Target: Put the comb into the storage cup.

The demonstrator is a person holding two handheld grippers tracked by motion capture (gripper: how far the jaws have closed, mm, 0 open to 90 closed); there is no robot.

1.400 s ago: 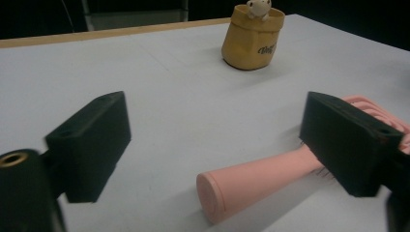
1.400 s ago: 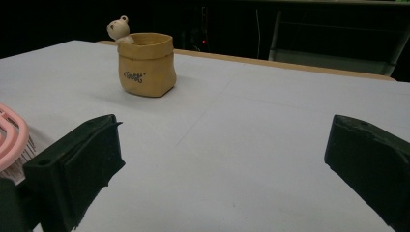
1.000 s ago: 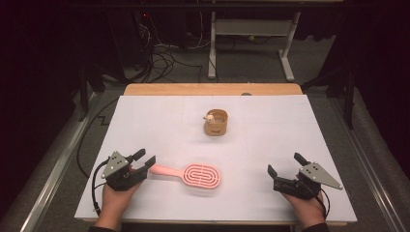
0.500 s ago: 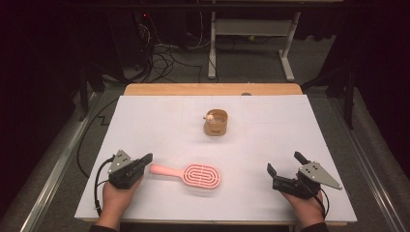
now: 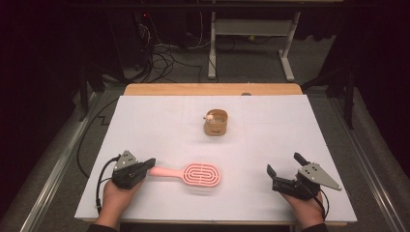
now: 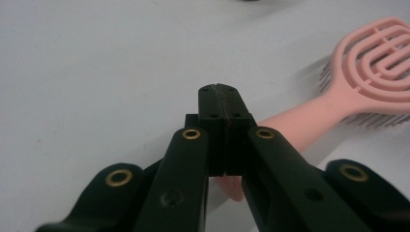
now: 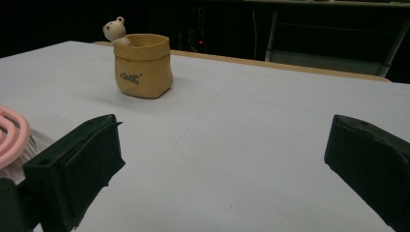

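Resting low on the white bench (image 5: 145, 125), the left tongs (image 5: 150, 163) have just closed, jaws pressed together above the pink hairbrush (image 5: 193, 175) handle; whether they pinch it cannot be told. Right tongs (image 5: 285, 164) lie level, jaws wide apart, empty. Tan pot (image 5: 216, 123) with a bear figure (image 7: 114, 30) at its rim; script illegible.

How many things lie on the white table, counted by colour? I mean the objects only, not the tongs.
Pink: 1, the hairbrush
Tan: 1, the small pot with a bear figure on its rim
Total: 2
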